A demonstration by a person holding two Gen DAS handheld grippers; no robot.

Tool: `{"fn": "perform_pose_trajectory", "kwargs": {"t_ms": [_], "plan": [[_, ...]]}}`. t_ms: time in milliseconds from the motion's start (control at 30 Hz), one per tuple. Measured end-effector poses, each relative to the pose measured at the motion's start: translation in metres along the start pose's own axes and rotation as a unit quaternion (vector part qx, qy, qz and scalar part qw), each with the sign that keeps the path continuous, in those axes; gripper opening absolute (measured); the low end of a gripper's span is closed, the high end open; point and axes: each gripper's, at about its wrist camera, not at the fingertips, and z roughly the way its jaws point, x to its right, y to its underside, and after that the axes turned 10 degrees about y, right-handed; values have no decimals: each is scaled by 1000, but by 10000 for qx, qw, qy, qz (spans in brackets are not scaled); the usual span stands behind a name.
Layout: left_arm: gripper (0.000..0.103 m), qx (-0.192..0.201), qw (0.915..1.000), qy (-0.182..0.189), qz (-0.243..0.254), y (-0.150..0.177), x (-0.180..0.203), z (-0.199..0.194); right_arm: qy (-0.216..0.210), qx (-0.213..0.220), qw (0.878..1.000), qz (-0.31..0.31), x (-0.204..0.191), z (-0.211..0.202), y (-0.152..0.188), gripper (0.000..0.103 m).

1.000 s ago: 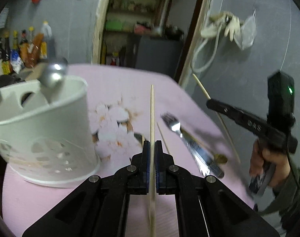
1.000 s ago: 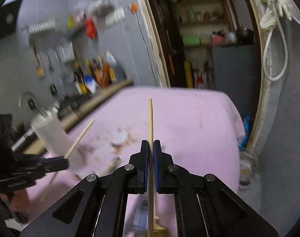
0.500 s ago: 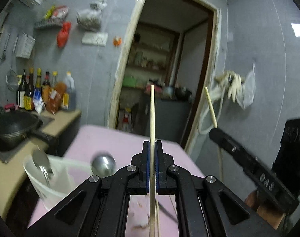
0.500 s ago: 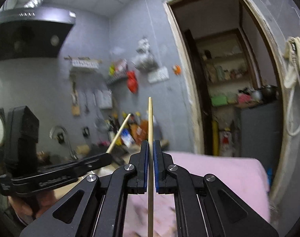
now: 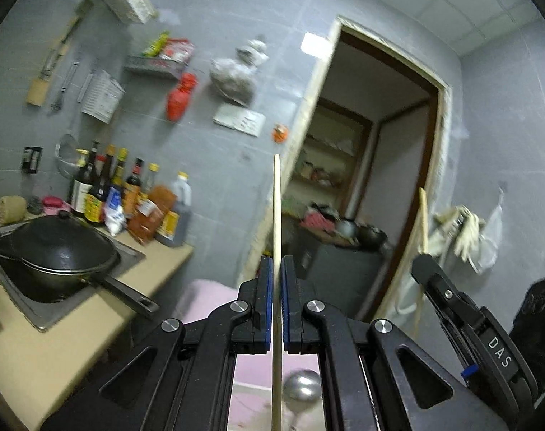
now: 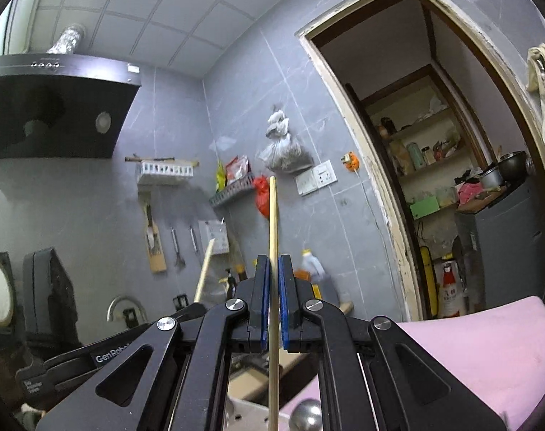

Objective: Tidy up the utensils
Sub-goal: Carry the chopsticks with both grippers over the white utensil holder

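Protruding chopstick [image 5: 276, 215] between fingers [image 5: 266, 298]

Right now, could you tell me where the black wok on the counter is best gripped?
Probably its long straight handle, coming from the side of the pink table: it juts that way off the wok, while the lidded bowl looks too wide.

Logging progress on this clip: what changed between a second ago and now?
Both tongs, left and right, rose and tilted up from the pink table toward the wall and doorway. Nothing was grasped or released: each stays shut on its chopstick, the left chopstick and the right chopstick.
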Motion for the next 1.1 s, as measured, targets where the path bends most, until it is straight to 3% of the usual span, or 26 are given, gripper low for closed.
{"fn": "perform_pose_trajectory", "kwargs": {"t_ms": [133, 367, 567, 1100], "plan": [[3, 288, 9993, -207, -144, 5, -27, -6, 222, 174, 9996, 70, 4, 6, 15, 3], [3, 905, 9928, -551, -565, 27, -55, -18, 509, 83, 9986, 132, 20, 15, 35, 3], [3, 864, 9926, -598, -607, 29, -59, -15, 504, 90, 9985, 195, 25, 20, 40, 3], [3, 494, 9968, -625, -82, 56, -42, -1, 629, -163, 9978, 113, 31, 27, 56, 3]]}}
